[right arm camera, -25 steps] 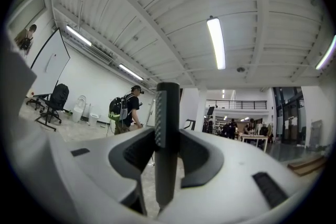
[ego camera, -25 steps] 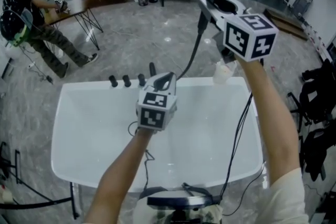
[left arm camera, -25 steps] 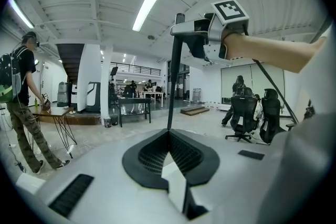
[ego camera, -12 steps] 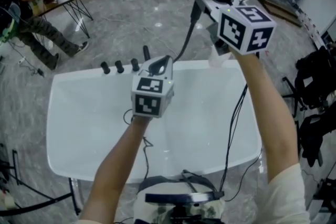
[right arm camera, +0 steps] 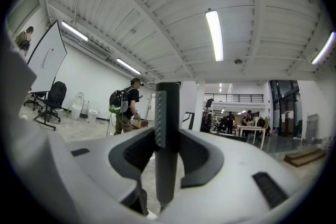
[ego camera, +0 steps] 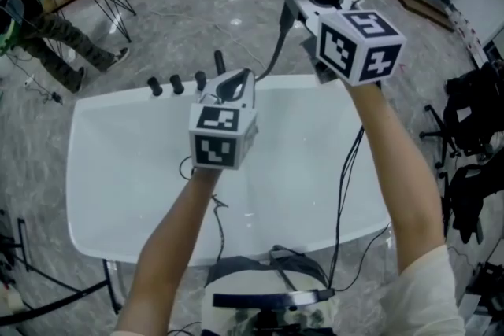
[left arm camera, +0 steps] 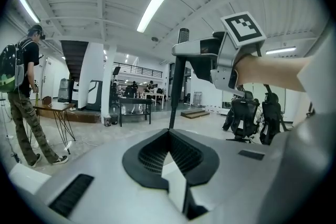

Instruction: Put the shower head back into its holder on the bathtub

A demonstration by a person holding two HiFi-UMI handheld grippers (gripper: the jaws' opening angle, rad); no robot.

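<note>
Right jaws: my right gripper [right arm camera: 167, 136] is clamped on the black, stick-shaped shower head [right arm camera: 167, 107]. Both dark ribbed pads press its handle, and the handle stands upright between them. The ribbed face of the shower head runs down its left side in the right gripper view. From the head view, this gripper is raised beyond the far rim of the white oval bathtub [ego camera: 118, 169], toward the tub's right end. The shower head is therefore outside the bathtub and in no fitting.

Left jaws: my left gripper [left arm camera: 169, 136] has its pads brought together to a point, with nothing seen between them. It sits over the middle of the bathtub's far rim.

Black hose [ego camera: 272, 59]: it drops from the shower head to the far rim, just beyond my left jaw tips. I cannot tell whether it touches them.

Far rim fittings: three black round knobs [ego camera: 176, 83] stand in a row left of my left gripper. A short black upright fitting [ego camera: 219, 60] stands just right of them, between the knobs and the hose.

A thin black cable [ego camera: 346, 169] hangs below my right forearm across the bathtub's right end.

Surroundings: grey marbled floor [ego camera: 236, 20] on all sides of the bathtub. A person with a backpack [ego camera: 47, 20] stands well beyond its far left corner. Black office chairs [ego camera: 472, 122] stand off its right end.
</note>
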